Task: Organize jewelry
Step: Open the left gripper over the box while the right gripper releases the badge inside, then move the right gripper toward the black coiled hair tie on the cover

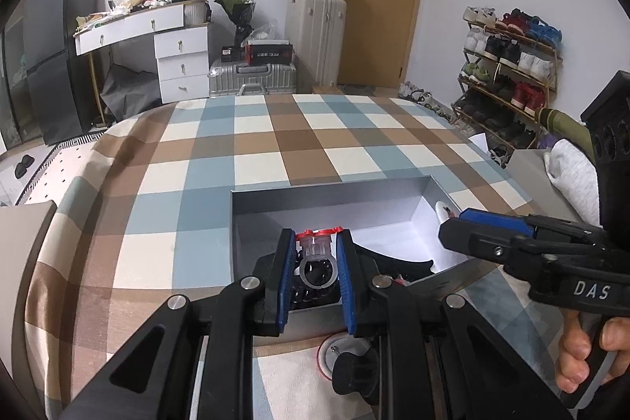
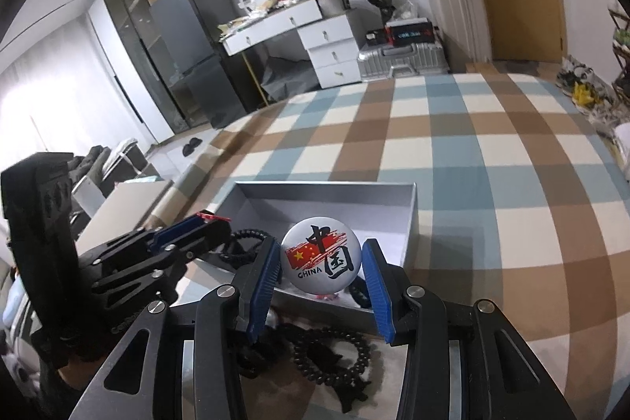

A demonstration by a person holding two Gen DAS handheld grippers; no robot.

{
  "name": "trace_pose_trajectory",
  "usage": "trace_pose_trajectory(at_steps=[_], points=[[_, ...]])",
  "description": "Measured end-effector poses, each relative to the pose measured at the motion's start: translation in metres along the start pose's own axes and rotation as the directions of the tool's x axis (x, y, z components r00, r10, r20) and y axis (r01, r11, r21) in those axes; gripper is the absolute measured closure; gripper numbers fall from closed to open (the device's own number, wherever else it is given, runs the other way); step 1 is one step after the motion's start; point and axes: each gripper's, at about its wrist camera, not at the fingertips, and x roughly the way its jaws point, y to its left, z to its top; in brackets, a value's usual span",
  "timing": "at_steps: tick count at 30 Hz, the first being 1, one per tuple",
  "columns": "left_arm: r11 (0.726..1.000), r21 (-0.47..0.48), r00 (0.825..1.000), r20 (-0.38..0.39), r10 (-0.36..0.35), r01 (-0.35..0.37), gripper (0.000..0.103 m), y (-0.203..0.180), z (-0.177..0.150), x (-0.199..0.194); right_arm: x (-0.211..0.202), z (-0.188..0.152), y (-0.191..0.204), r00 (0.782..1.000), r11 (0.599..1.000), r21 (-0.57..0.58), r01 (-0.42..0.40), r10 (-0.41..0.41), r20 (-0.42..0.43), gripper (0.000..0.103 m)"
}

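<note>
My left gripper (image 1: 315, 239) is shut on a clear plastic ring with a red top (image 1: 317, 254), held over the near part of the open grey box (image 1: 330, 197). My right gripper (image 2: 319, 250) is shut on a round white badge (image 2: 321, 254) printed with a red flag and "CHINA", held above the box's (image 2: 327, 193) near edge. Each gripper shows in the other's view: the right gripper (image 1: 453, 231) at the box's right side, the left gripper (image 2: 212, 223) at its left. Black bead strands (image 2: 248, 239) lie inside the box. A black bead bracelet (image 2: 334, 353) lies on the cloth in front.
The checkered tablecloth (image 1: 275, 144) covers a round table. In front of the box lie a red-rimmed round piece (image 1: 328, 349) and a black clip (image 1: 354, 372). A person's hand (image 1: 586, 353) grips the right tool's handle. A flat beige board (image 2: 130, 199) sits past the table's left edge.
</note>
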Motion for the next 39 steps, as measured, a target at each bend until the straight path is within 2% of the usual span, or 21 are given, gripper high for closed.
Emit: trace_pose_trajectory(at_steps=[5, 8, 11, 14, 16, 19, 20, 24, 28, 32, 37, 39], points=[[1.000, -0.018, 1.000, -0.007, -0.004, 0.004, 0.087, -0.001, 0.002, 0.003, 0.009, -0.001, -0.003, 0.999, 1.000, 0.011, 0.017, -0.017, -0.030, 0.060], [1.000, -0.016, 1.000, -0.009, -0.020, 0.020, 0.085, -0.005, 0.002, -0.001, 0.004, -0.002, -0.001, 0.999, 1.000, 0.002, 0.030, -0.030, -0.021, 0.058], [1.000, -0.012, 0.999, -0.023, -0.023, 0.022, 0.072, -0.008, 0.001, -0.002, -0.004, -0.003, -0.002, 1.000, 1.000, 0.008, 0.030, -0.030, -0.004, 0.055], [0.999, 0.000, 0.999, 0.009, -0.037, 0.037, 0.054, -0.010, -0.002, -0.010, -0.016, -0.005, -0.002, 0.999, 0.999, 0.003, 0.035, -0.035, 0.014, 0.051], [0.999, 0.009, 0.999, 0.018, -0.037, 0.037, 0.026, -0.012, -0.004, -0.014, -0.024, -0.007, -0.002, 0.999, 0.999, -0.005, 0.042, -0.042, 0.029, 0.044], [0.999, 0.013, 0.999, 0.022, -0.045, 0.044, 0.020, -0.014, -0.009, -0.020, -0.035, -0.014, -0.005, 0.997, 0.998, -0.002, 0.057, -0.056, 0.055, 0.030], [0.999, 0.016, 0.999, 0.010, -0.044, 0.044, 0.018, -0.014, -0.010, -0.021, -0.036, -0.015, -0.006, 0.997, 0.998, -0.001, 0.060, -0.060, 0.055, 0.029], [1.000, 0.013, 1.000, -0.009, -0.014, 0.014, 0.003, -0.014, -0.019, -0.028, -0.041, -0.027, -0.005, 0.998, 0.998, -0.020, 0.059, -0.058, 0.039, 0.016], [1.000, 0.024, 1.000, -0.011, -0.016, 0.016, 0.001, -0.014, -0.031, -0.036, -0.045, -0.039, -0.002, 0.998, 0.997, -0.038, 0.065, -0.064, 0.028, 0.010], [0.998, 0.059, 1.000, -0.002, 0.023, -0.023, 0.001, -0.016, -0.041, -0.039, -0.045, -0.047, 0.003, 0.997, 0.995, -0.073, 0.074, -0.073, 0.015, 0.005], [1.000, 0.018, 0.999, 0.030, 0.024, -0.025, 0.001, -0.007, -0.051, -0.044, -0.034, -0.058, 0.007, 0.996, 0.988, -0.140, 0.069, -0.077, -0.053, 0.004], [0.999, 0.024, 1.000, 0.015, 0.020, -0.021, 0.001, -0.006, -0.055, -0.041, -0.028, -0.062, 0.010, 0.992, 0.983, -0.169, 0.074, -0.090, -0.089, 0.004]])
